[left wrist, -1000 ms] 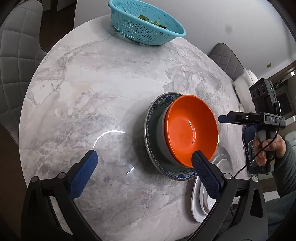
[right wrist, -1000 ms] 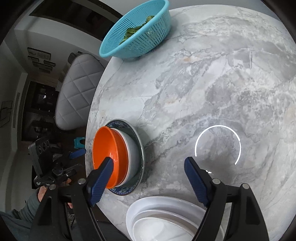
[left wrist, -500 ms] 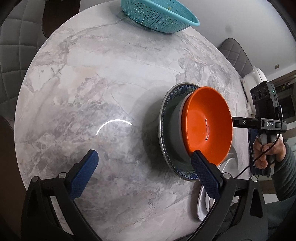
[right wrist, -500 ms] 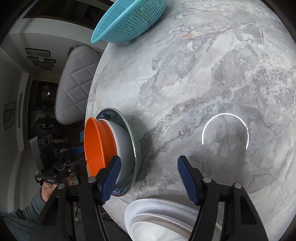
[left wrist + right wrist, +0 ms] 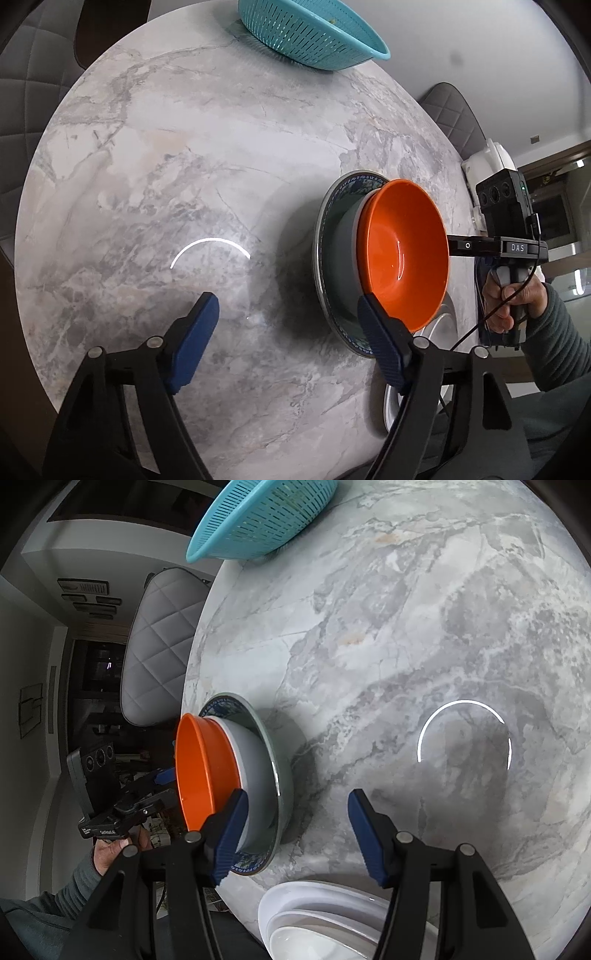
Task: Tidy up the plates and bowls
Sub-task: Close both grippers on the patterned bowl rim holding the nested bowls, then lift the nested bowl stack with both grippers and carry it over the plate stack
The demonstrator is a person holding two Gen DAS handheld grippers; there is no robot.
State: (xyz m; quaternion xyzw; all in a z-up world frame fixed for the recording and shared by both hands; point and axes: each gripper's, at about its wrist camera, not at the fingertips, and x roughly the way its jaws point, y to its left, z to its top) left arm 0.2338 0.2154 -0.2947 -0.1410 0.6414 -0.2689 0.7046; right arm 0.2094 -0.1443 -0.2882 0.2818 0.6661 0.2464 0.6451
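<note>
Both grippers spread wide, holding nothing: left gripper (image 5: pixel 288 334), right gripper (image 5: pixel 295 836). Glossy orange bowl (image 5: pixel 404 254) sits nested in grey bowl (image 5: pixel 255 775) on blue-patterned plate (image 5: pixel 325 236), beside white stacked plates (image 5: pixel 317 919). Probably approach the rim squarely and pinch firmly.

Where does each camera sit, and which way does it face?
Left wrist: on the left hand-held gripper, facing across the marble table; the right hand shows.
Right wrist: on the right hand-held gripper, facing the table; the left hand shows.
Shared: orange bowl, teal colander.
</note>
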